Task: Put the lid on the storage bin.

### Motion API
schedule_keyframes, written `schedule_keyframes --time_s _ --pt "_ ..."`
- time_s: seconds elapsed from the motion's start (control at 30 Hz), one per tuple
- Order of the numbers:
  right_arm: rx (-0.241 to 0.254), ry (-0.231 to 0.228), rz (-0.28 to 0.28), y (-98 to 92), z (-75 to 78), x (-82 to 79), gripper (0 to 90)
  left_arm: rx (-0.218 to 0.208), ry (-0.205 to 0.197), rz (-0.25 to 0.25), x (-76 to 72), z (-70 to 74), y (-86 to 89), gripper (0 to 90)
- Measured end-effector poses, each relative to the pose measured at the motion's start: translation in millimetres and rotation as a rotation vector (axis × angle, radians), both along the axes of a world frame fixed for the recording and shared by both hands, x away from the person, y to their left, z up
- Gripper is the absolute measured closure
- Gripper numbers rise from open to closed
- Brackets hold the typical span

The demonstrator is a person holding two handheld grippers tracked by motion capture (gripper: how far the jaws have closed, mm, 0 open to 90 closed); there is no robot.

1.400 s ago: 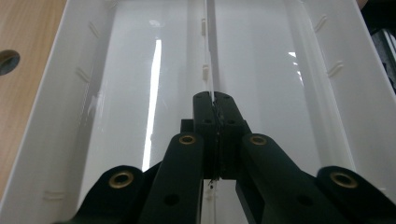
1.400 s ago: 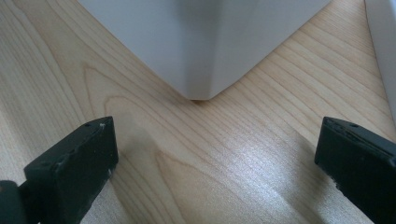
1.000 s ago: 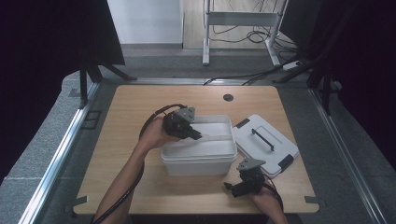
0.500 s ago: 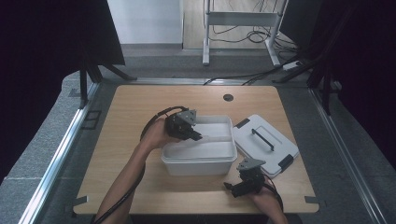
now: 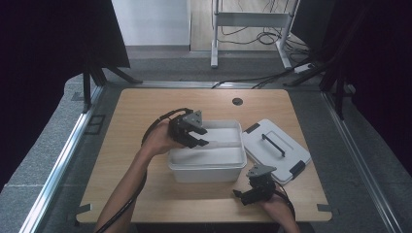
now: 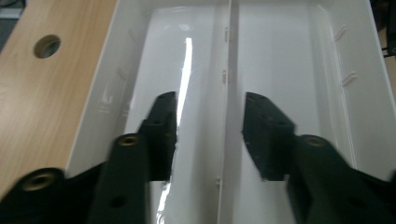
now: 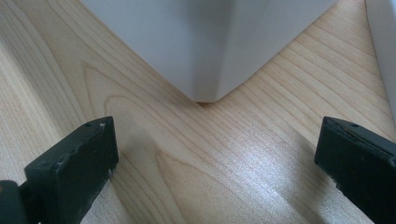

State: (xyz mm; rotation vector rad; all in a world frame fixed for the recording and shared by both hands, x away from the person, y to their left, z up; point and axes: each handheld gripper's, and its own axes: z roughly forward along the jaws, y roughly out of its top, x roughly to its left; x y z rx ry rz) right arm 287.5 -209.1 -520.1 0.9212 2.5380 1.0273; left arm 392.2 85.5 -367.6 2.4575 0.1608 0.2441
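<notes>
I see the wooden table [image 5: 136, 126] with the white bin [image 5: 206, 162] sitting mid-table, its lid [image 5: 277, 150] lying just right of it. Bin has a centre divider [image 6: 227, 93]. My left gripper [image 5: 199, 137] hangs over the bin's left end; its jaws have just been opening, now part open straddling the divider, pads clear of it, holding nothing. My right gripper [image 5: 243, 196] sits on the table near the bin's front right corner, jaws wide apart, empty.
</notes>
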Motion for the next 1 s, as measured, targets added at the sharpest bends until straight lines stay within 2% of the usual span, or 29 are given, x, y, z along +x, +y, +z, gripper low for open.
schedule_keyframes --time_s 0.1,0.27,0.37,0.47,0.57,0.77,1.0 --pt "0.001 0.0 0.014 -0.4 0.0 0.6 0.0 -0.022 0.002 0.053 -3.7 3.6 7.4 37.8" --pt "-0.006 0.017 0.03 -0.5 2.1 1.9 0.0 -0.088 0.028 0.136 -8.6 7.6 24.8 22.4" --pt "-0.01 0.028 0.049 0.7 3.8 2.3 0.0 -0.099 0.016 0.179 -13.3 8.6 35.1 14.6" --pt "-0.013 0.03 0.059 1.2 7.2 2.7 0.8 -0.101 0.009 0.214 -17.6 8.7 47.0 13.1" --pt "-0.007 0.027 0.062 0.8 11.2 2.6 1.4 -0.141 0.017 0.245 -22.1 8.9 61.1 11.7" --pt "-0.002 0.033 0.067 -3.1 16.6 2.5 2.8 -0.172 0.007 0.311 -36.2 6.4 89.7 5.1" --pt "0.022 0.045 0.063 -9.0 24.8 3.3 3.6 -0.169 0.002 0.404 -54.4 -13.0 121.9 0.0"
